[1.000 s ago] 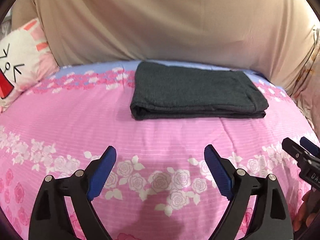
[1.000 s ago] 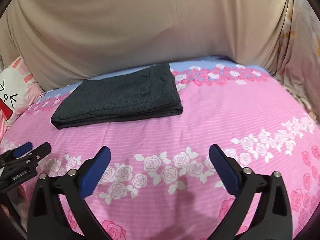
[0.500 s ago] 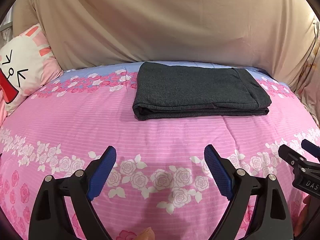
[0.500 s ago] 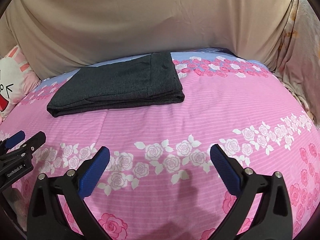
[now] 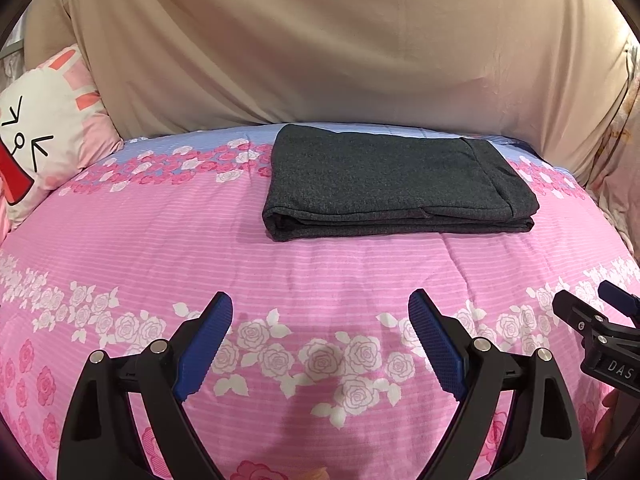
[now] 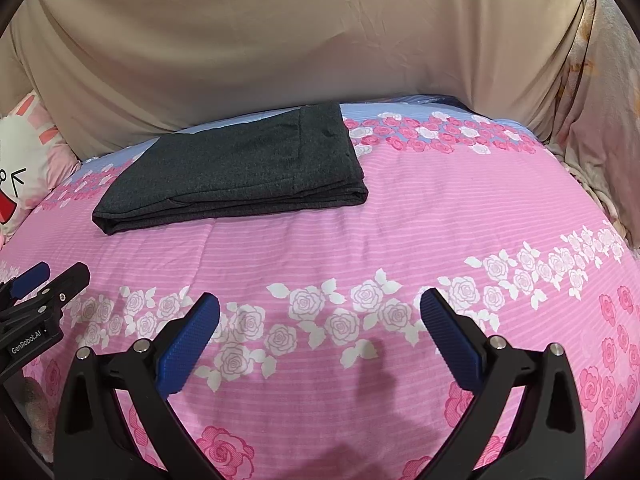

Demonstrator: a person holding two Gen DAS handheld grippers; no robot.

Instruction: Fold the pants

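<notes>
pants (image 5: 394,184): dark grey, folded into flat layered rectangle, lying on pink floral bedspread (image 5: 320,272) | left gripper (image 5: 320,320): jaws wide, holding nothing | right gripper (image 6: 320,316): jaws wide, holding nothing

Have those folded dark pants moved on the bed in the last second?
No. The pants keep the same place against the rose band of the bedcover, near the beige sheet behind. Only the cameras shifted; both open tools hover apart from them.
</notes>
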